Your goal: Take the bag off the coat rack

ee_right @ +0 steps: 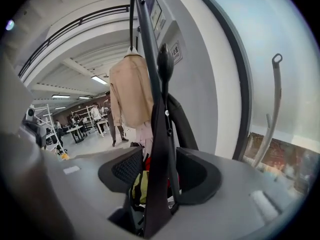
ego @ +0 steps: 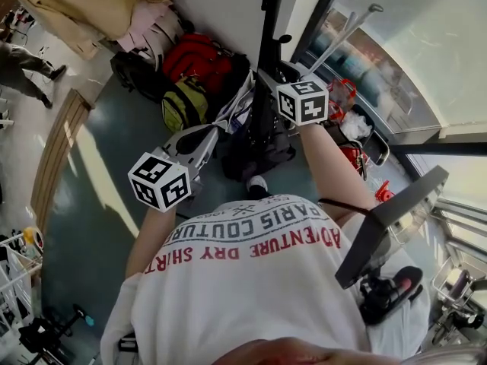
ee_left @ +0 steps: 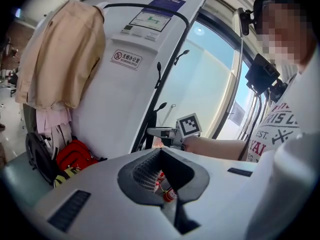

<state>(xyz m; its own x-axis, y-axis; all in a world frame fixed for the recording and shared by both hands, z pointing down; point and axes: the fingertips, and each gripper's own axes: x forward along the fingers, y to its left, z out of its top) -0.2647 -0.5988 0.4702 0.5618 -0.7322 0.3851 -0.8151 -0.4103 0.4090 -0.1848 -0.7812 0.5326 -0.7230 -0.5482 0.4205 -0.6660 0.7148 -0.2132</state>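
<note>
Floor (ego: 99,204): teal, bags (ego: 194,59) heaped at the rack (ego: 268,21).
Left gripper (ee_left: 161,173): forearm outstretched, jaws spread, empty.
Right gripper (ee_right: 159,176): at the rack, jaws spread round a black strap (ee_right: 157,204).

In the head view, the coat rack (ego: 268,21) is cut off by the top edge, and its base is hidden behind the dark bag (ego: 255,147) and the wearer's shirt (ego: 251,280). The beige coat (ego: 84,2) is cropped by the same edge. A person (ego: 19,63) at the left edge is only partly shown.

In the right gripper view, the lower end of the black strap (ee_right: 159,134) is lost below the jaws of the right gripper (ee_right: 160,171). Distant people (ee_right: 95,115) are too small to be made out.

In the left gripper view, a small red item (ee_left: 168,195) seen beyond the jaws cannot be identified.
</note>
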